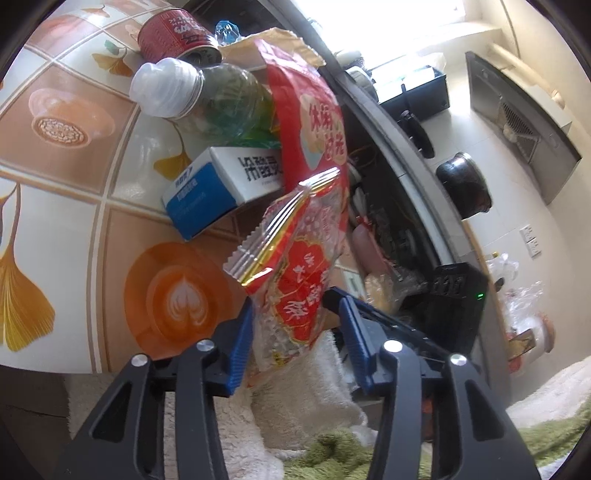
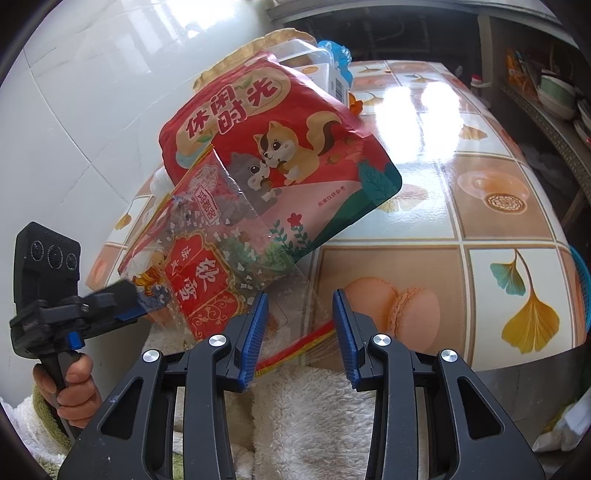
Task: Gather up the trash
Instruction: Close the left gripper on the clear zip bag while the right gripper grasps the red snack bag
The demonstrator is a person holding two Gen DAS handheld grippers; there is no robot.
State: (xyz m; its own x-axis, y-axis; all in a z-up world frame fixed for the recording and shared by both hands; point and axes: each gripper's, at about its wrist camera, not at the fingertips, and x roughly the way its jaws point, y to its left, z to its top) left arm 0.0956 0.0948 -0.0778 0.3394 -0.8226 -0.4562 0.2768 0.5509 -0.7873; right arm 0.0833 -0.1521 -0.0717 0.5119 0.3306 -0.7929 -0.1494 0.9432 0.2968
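Observation:
A clear and red snack wrapper (image 1: 295,280) hangs between the open fingers of my left gripper (image 1: 295,328), off the table's edge. It also shows in the right wrist view (image 2: 207,266), where its clear corner lies between the open fingers of my right gripper (image 2: 299,332). The left gripper (image 2: 122,306) appears there at the wrapper's left edge. Behind stands a large red squirrel snack bag (image 2: 280,147), also in the left wrist view (image 1: 314,122). On the table lie a blue and white box (image 1: 218,188), a plastic bottle (image 1: 207,96) and a red can (image 1: 177,33).
The tiled-pattern table (image 2: 461,206) carries the trash pile at its far-left corner. A clear container (image 2: 314,62) sits behind the big bag. A white fleece cloth (image 2: 314,406) lies under both grippers. A white wall (image 2: 74,92) is at left; kitchen shelves (image 2: 554,92) at right.

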